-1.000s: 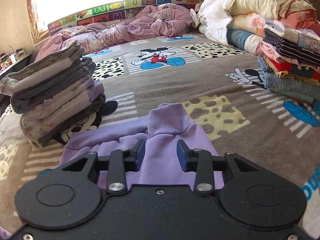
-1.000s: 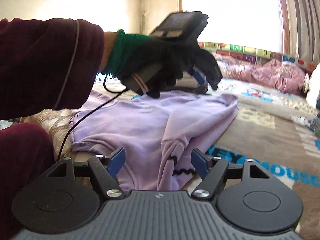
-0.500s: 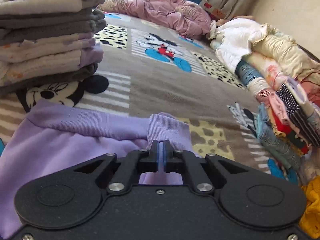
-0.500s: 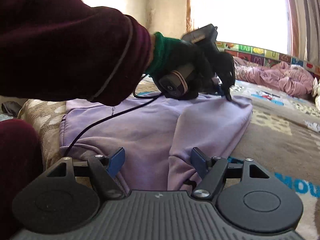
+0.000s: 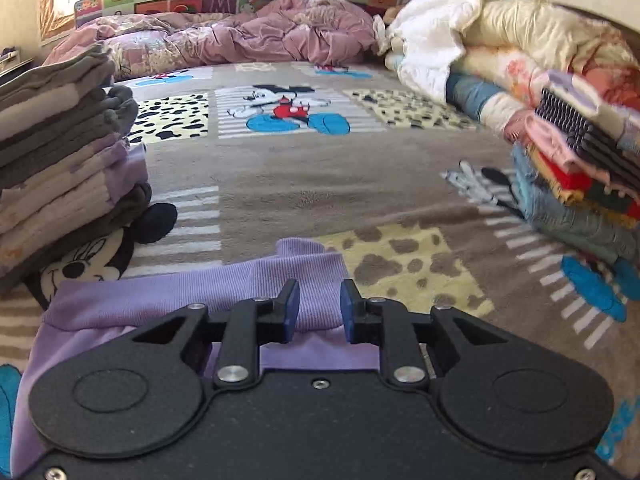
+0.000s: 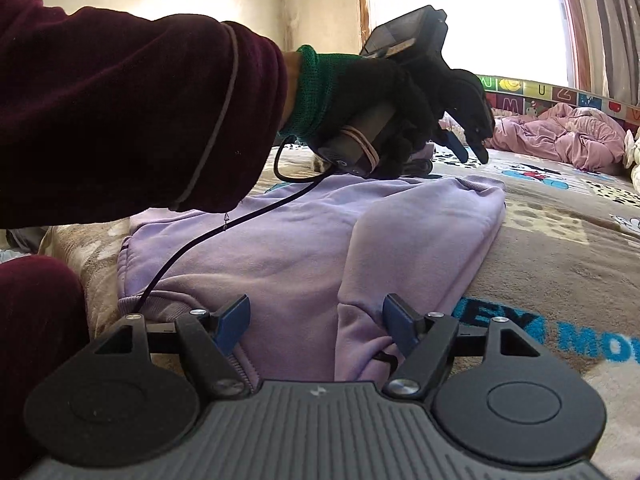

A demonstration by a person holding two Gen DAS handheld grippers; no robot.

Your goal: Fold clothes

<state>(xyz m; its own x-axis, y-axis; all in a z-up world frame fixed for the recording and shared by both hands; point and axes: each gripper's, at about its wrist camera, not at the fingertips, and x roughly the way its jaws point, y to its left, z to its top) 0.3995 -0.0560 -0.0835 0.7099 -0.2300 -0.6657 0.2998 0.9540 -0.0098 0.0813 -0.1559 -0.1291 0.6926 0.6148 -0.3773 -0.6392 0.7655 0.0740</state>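
A lilac sweatshirt (image 5: 304, 280) lies flat on the cartoon blanket (image 5: 320, 184), its ribbed edge nearest my left gripper (image 5: 318, 308). That gripper's jaws are opening, and the cloth lies below the pads, not pinched. In the right wrist view a black-gloved hand (image 6: 380, 100) holds this gripper just above the sweatshirt's (image 6: 280, 248) far edge. My right gripper (image 6: 316, 326) stands wide open low over the near hem. A folded-in sleeve (image 6: 380, 280) lies in front of its right finger, with nothing gripped.
A stack of folded grey and lilac clothes (image 5: 60, 160) stands at the left. Quilts and folded garments (image 5: 560, 140) are piled at the right, and a pink quilt (image 5: 240, 36) lies at the back. A dark red sleeve (image 6: 120, 100) and a black cable (image 6: 200, 240) cross the sweatshirt.
Half a second ago the left jaws were shut on the ribbed cuff; now they stand apart and the cuff lies flat. The left view swung back toward the window. The right gripper barely moved.
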